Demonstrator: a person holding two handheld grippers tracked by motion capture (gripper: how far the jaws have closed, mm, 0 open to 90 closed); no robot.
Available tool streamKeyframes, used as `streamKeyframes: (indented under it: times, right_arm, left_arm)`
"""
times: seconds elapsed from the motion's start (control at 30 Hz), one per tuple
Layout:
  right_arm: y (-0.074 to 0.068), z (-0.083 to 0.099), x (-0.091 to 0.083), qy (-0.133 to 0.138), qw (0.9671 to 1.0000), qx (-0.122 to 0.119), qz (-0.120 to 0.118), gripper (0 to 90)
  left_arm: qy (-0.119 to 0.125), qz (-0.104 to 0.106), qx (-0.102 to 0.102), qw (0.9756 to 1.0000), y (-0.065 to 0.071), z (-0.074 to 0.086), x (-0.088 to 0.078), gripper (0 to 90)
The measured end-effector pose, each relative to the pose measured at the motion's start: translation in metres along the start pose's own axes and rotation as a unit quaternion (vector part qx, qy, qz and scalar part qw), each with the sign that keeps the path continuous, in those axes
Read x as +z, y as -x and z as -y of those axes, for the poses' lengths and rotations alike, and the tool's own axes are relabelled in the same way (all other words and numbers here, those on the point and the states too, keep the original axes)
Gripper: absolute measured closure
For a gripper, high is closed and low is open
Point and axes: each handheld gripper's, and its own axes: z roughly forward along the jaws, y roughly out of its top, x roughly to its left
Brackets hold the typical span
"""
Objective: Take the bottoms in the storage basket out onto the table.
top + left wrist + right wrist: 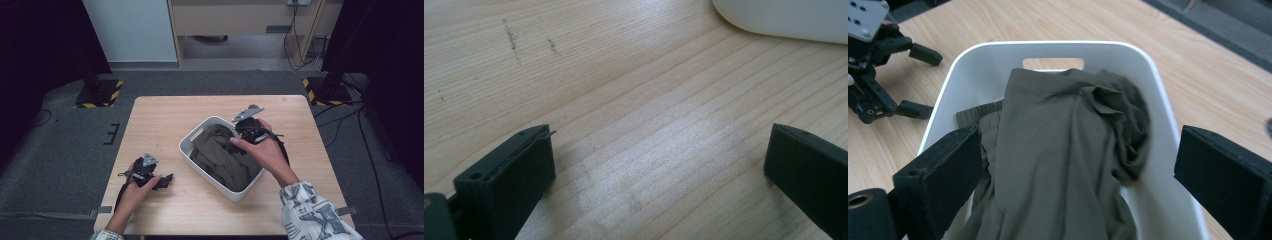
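Two claws work over a pale wooden counter (165, 205). At the left, the left claw (162, 181) rests low on the bare wood with its jaws spread wide, just beside the tub. Right of it stands a white rectangular plastic tub (190, 150) holding a crumpled olive-green cloth garment (1058, 150). The right claw (1078, 170) hovers over the tub's far right part, jaws spread wide either side of the garment, gripping nothing.

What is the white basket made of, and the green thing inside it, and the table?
The white basket looks like smooth moulded plastic, with a slight sheen and a cut-out handle. The olive-green garment is soft woven cloth: it folds and wrinkles. The table looks like pale wood, grain lines showing, though possibly laminate.
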Motion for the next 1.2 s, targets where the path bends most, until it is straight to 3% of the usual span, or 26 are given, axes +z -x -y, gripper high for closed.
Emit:
streamKeyframes:
  times: [0.17,0.27,0.37,0.43,0.5,0.73,0.97,1.1,1.2]
  right_arm:
    - [-0.007,0.003,0.029,-0.017,0.9998,-0.010,-0.003,5.9]
    - [-0.007,0.007,0.043,-0.022,0.9997,-0.002,-0.009,5.9]
    - [-0.007,0.014,0.058,-0.045,0.9990,-0.008,-0.005,5.6]
    - [-0.007,0.016,0.060,-0.047,0.9989,-0.006,-0.005,5.7]
    - [-0.005,0.024,0.070,-0.062,0.9978,0.013,-0.018,5.2]
    - [-0.007,0.034,0.085,-0.072,0.9969,0.019,-0.028,3.9]
    - [-0.019,0.036,0.096,-0.079,0.9962,0.005,-0.037,2.7]
    - [-0.024,0.039,0.106,-0.098,0.9947,-0.023,-0.018,1.0]
    - [-0.024,0.042,0.111,-0.102,0.9944,-0.030,-0.006,0.3]
  left_arm:
    - [0.000,0.002,0.001,1.0000,0.000,0.000,0.000,0.0]
    - [0.001,0.003,0.002,1.0000,0.001,0.000,0.000,0.0]
    - [0.001,0.003,0.002,1.0000,0.001,0.000,0.001,0.0]
    - [0.001,0.004,0.003,1.0000,0.001,0.000,0.001,0.0]
    - [0.001,0.004,0.003,1.0000,0.001,-0.001,0.001,0.0]
    - [0.000,0.004,0.004,1.0000,0.001,-0.001,0.001,0.0]
    - [0.000,0.005,0.005,1.0000,0.001,-0.001,0.001,0.0]
    - [0.000,0.005,0.005,1.0000,0.001,-0.001,0.001,0.0]
    - [0.000,0.006,0.006,1.0000,0.001,-0.001,0.001,0.0]
